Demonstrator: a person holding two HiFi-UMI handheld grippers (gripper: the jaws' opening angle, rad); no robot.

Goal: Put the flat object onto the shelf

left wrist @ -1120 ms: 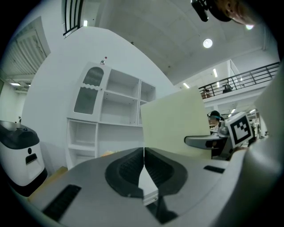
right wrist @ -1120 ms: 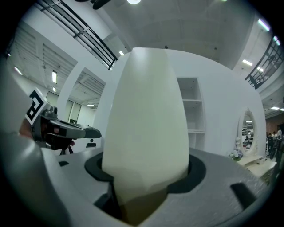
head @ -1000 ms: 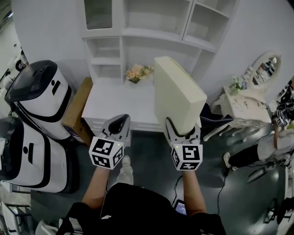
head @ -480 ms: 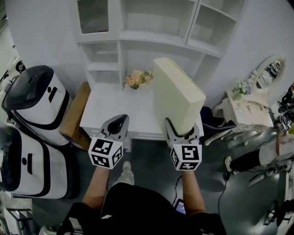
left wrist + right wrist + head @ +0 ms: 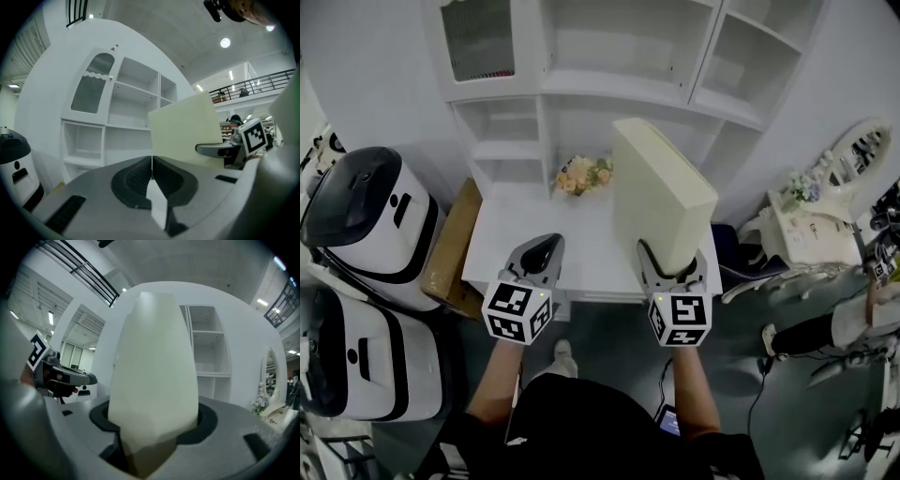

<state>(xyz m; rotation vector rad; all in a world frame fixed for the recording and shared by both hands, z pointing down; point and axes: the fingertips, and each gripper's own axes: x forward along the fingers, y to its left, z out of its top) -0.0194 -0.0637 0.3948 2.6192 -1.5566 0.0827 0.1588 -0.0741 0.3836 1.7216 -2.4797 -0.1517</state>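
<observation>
A cream flat box stands upright on edge in my right gripper, whose jaws are shut on its lower end; it fills the middle of the right gripper view as a pale slab. My left gripper hangs beside it, shut with nothing between its jaws. The box also shows in the left gripper view. Ahead stands the white shelf unit with open compartments above a white desk top.
A small flower bunch lies at the back of the desk. Two white-and-black machines and a brown cardboard box stand at the left. A white vanity with an oval mirror is at the right.
The view has drawn closer to the shelf unit, which now sits lower and nearer. Both grippers keep their pose, and the box stays held.
</observation>
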